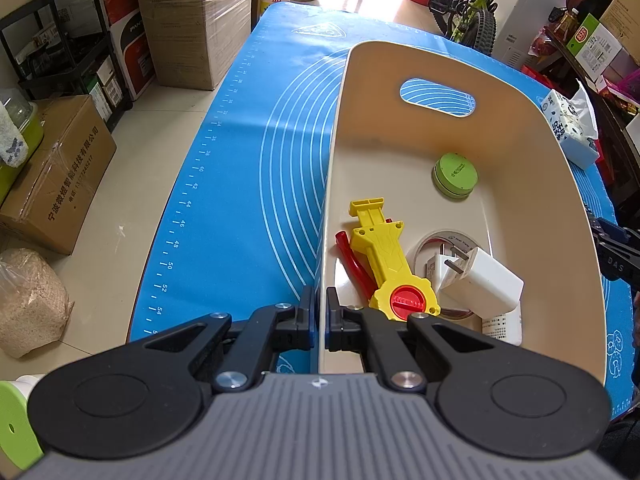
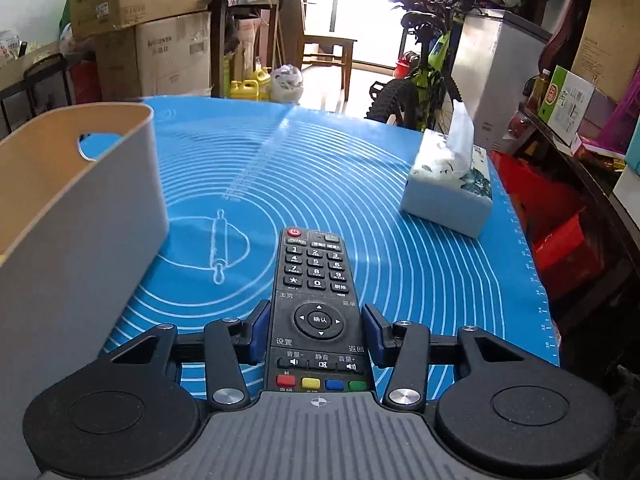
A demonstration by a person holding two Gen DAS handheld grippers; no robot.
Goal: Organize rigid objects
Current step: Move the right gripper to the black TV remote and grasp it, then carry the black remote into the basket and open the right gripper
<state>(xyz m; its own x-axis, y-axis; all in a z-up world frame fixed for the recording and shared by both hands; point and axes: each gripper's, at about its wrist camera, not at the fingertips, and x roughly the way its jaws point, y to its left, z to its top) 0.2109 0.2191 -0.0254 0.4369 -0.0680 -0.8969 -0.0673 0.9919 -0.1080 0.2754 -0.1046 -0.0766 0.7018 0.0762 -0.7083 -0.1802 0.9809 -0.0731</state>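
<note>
A beige bin (image 1: 532,184) stands on the blue mat (image 1: 248,152). My left gripper (image 1: 320,308) is shut on the bin's left wall near its front corner. Inside lie a yellow and red toy launcher (image 1: 384,256), a green round tin (image 1: 456,176), a white charger plug (image 1: 480,280) and a disc under it. In the right wrist view a black remote control (image 2: 316,304) lies on the mat (image 2: 400,240) between my right gripper's (image 2: 316,332) fingers. The jaws stand on both sides of it with small gaps. The bin (image 2: 80,200) is to its left.
A tissue box (image 2: 452,188) sits at the mat's right side, also visible in the left wrist view (image 1: 572,128). Cardboard boxes (image 1: 192,20), a shelf and a sack stand on the floor to the left. A bicycle (image 2: 424,76) and cluttered shelves lie beyond the table.
</note>
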